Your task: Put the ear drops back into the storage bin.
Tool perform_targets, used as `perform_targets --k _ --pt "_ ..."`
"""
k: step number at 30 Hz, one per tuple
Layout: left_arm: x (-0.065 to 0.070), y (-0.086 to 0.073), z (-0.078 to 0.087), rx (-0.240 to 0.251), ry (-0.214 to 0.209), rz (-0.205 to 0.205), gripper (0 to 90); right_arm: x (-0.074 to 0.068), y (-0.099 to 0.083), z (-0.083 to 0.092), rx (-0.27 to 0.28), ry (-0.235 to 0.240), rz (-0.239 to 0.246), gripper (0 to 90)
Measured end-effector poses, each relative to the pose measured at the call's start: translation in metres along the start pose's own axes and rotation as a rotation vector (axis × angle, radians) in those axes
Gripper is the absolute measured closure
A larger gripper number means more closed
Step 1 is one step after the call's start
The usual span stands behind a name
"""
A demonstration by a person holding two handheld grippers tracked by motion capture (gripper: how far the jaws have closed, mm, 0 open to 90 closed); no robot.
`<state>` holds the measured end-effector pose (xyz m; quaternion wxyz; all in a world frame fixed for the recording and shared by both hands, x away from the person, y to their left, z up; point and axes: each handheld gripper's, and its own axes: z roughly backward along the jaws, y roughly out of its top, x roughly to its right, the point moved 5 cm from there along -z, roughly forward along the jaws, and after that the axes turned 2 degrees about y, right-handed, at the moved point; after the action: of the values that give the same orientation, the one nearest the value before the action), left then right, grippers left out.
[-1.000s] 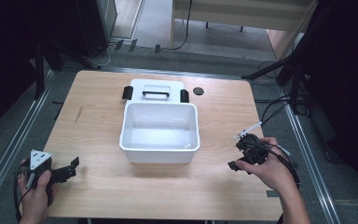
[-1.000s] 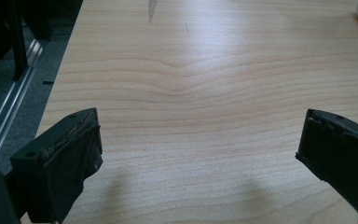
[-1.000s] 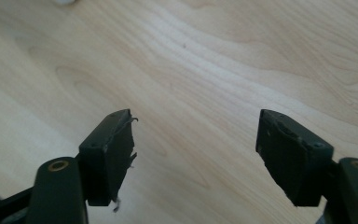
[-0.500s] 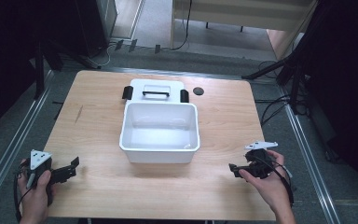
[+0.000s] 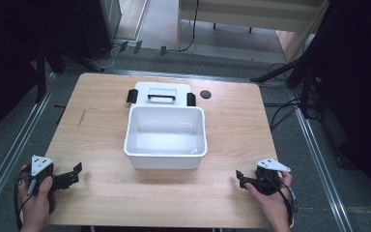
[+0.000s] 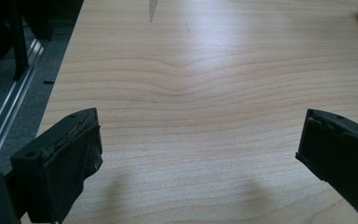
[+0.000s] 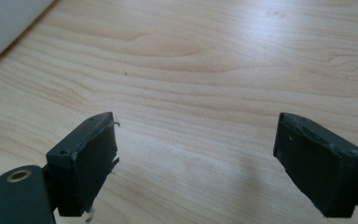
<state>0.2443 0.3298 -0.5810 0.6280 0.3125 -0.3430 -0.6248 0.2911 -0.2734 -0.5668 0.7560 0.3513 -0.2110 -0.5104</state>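
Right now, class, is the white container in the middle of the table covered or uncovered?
Uncovered. The white container shows its bare inside from the high view, and its lid, handle up, lies flat on the table just behind it.

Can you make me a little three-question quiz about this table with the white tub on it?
1. True or false: the white tub has toys inside it.
2. What lies just behind the tub? A) its lid B) a cup C) a book
3. Fill in: both the left gripper and the right gripper have their jaws ____.

Key: 1 false, it looks empty. 2 A. 3 open, with bare wooden table between them.
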Motion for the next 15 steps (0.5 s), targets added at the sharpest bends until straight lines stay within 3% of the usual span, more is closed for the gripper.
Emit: perform_targets --k 2,3,13,15 --pt "0.000 0.000 0.000 0.000 0.000 0.000 0.1 0.002 -0.003 0.001 0.057 -0.013 -0.008 13.3" --pt "0.000 0.000 0.000 0.000 0.000 0.000 0.1 0.003 -0.005 0.003 0.111 -0.011 -0.033 13.4" --pt "0.000 0.000 0.000 0.000 -0.001 0.000 0.1 0.010 -0.013 0.009 0.234 -0.008 -0.106 13.3" --pt "0.000 0.000 0.000 0.000 0.001 -0.004 0.1 0.014 -0.013 0.013 0.273 -0.021 -0.152 13.3"
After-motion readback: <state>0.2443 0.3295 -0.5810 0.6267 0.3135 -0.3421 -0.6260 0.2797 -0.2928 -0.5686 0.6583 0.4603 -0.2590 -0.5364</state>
